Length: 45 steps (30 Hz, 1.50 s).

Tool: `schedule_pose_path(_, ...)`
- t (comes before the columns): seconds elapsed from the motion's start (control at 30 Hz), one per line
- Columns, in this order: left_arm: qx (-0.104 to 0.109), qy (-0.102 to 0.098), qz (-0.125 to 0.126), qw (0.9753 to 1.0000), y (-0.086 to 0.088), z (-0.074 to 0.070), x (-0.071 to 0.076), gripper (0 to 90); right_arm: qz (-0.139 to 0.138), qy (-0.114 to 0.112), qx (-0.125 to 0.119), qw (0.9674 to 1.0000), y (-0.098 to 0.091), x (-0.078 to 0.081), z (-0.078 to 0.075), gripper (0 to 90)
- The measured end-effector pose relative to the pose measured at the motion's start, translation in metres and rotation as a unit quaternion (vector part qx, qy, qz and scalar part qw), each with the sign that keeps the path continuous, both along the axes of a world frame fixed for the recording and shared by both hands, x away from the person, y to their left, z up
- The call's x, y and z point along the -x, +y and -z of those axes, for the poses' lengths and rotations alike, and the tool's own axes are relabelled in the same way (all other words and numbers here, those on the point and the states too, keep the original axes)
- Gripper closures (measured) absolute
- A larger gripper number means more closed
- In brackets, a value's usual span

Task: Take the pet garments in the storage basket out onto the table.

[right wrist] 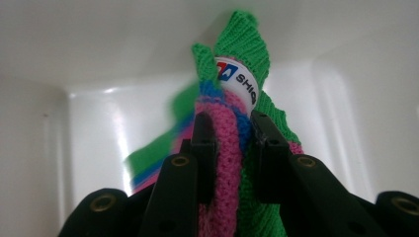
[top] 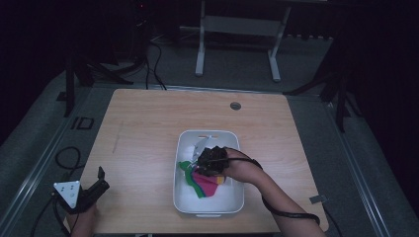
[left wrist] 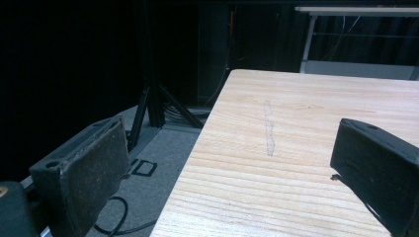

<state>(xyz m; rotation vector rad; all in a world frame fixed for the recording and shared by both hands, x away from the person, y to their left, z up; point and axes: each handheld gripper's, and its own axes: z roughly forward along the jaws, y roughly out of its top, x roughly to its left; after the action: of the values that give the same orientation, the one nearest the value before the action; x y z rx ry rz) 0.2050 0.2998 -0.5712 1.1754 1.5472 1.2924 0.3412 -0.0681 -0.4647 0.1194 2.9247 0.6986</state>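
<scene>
A person's right gripper (top: 203, 159) reaches into a white plastic tub (top: 184, 197) standing on the wooden bench (top: 148, 123), toward the bench's 5 o'clock quarter as the high view has it; its jaws are clamped on a knitted cloth (top: 205, 185) of green, pink, blue and yellow stripes, which lies in the near half of the tub; the right hand (top: 237, 165) comes in over the tub's 3 o'clock rim, a black cable trailing down the forearm.

From the right gripper view the two black jaws pinch a fold of the knitted cloth (right wrist: 230, 148) between them, pink yarn bunched in the gap and green ribbing rising toward 12 o'clock; a white label (right wrist: 237, 79) with a red and blue mark and dark letters sits on the cloth just above the jaws; the tub's glossy white wall (right wrist: 99, 133) stands behind.

The left gripper (top: 96, 185) rests at the bench's 7 o'clock corner, well apart from the tub, a grey three-cornered plate (top: 67, 190) on top of it; its jaws stand wide apart with nothing between them, the left gripper view (left wrist: 237, 173) looking along bare wood grain; a pale streak (left wrist: 269, 129) runs across the boards toward 12 o'clock, and the dark floor (left wrist: 163, 163) drops away at 9 o'clock.
</scene>
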Motion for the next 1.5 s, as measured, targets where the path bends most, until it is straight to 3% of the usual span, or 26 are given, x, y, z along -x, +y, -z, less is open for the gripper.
schedule_pose_path(0.33,0.0,0.001,0.0,1.0,0.0,0.0,0.0,1.9,0.002,-0.023,-0.037,0.9991,-0.016,0.002,-0.036,75.4)
schedule_pose_path(0.5,0.0,0.001,-0.001,1.0,0.0,0.0,0.0,1.9,0.005,-0.034,-0.07,0.9969,-0.026,0.002,-0.061,75.3)
schedule_pose_path(0.73,0.0,0.0,-0.001,1.0,0.0,0.0,0.0,1.9,0.012,-0.059,-0.092,0.9939,-0.036,0.002,-0.088,75.3)
schedule_pose_path(1.03,-0.001,0.001,-0.002,1.0,0.0,0.0,0.0,1.9,0.026,-0.067,-0.111,0.9912,-0.059,0.002,-0.104,75.3)
schedule_pose_path(1.5,-0.001,0.002,-0.003,1.0,0.0,0.0,-0.001,1.9,0.078,-0.083,-0.136,0.9841,-0.117,-0.003,-0.124,75.3)
